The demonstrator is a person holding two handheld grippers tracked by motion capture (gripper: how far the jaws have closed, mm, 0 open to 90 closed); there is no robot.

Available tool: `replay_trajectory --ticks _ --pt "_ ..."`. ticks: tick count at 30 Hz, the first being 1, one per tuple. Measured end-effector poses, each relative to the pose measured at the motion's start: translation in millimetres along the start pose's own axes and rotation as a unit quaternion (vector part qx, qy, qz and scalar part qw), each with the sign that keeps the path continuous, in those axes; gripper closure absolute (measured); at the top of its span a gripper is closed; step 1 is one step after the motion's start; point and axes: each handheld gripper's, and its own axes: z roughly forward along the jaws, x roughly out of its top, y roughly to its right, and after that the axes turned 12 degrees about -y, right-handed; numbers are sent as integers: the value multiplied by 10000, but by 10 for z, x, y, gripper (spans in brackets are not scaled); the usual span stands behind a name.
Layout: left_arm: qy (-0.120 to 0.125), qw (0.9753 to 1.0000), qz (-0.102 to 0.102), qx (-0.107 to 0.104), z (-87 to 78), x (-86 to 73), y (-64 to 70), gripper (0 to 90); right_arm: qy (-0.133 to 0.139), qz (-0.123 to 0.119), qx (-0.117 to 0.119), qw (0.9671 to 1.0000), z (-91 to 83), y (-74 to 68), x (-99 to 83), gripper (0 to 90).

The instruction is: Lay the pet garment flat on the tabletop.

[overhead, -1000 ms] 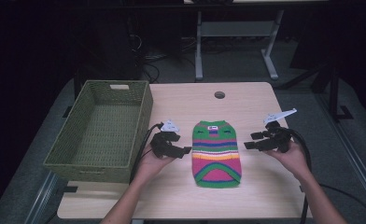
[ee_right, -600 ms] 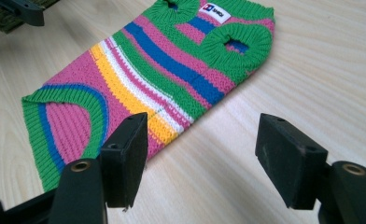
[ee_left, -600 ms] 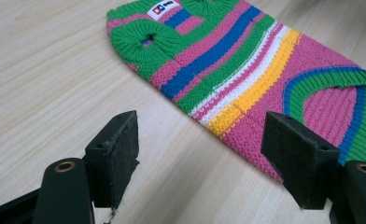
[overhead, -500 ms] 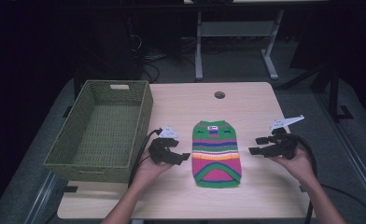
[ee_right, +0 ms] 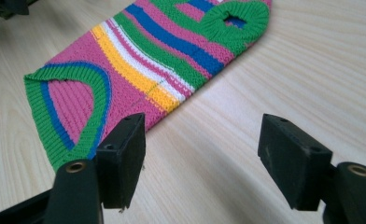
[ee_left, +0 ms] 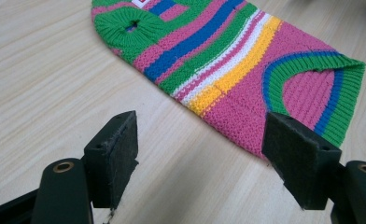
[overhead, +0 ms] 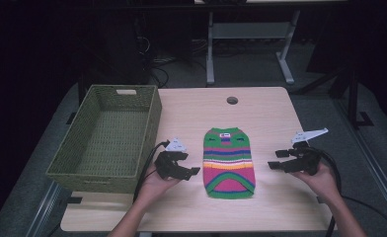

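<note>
both grippers, left (overhead: 194, 171) & right (overhead: 273, 160), jaws wide apart, flank striped sweater (overhead: 228, 160); high view adds green basket (overhead: 107, 136).

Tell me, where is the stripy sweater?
In the high view, the sweater lies flat on the table, in the middle near the front edge, between the left claw and the right claw, with the basket farther left.

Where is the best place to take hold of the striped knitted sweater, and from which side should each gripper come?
The striped sweater lies flat on the table, so probably pinch its long side edges near the wide green hem. The left gripper comes from the left edge, the right gripper from the right. Both are open and level with that lower half, apart from the cloth.
</note>
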Motion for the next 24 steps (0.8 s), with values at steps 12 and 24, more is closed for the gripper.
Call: replay_trajectory --ticks 12,24 --pt "45 10000 -20 -69 -56 -142 79 261 95 63 -85 9999 -115 -2 -228 306" --pt "58 9999 29 -141 -34 -187 208 250 235 265 -92 9993 -209 46 -515 305"
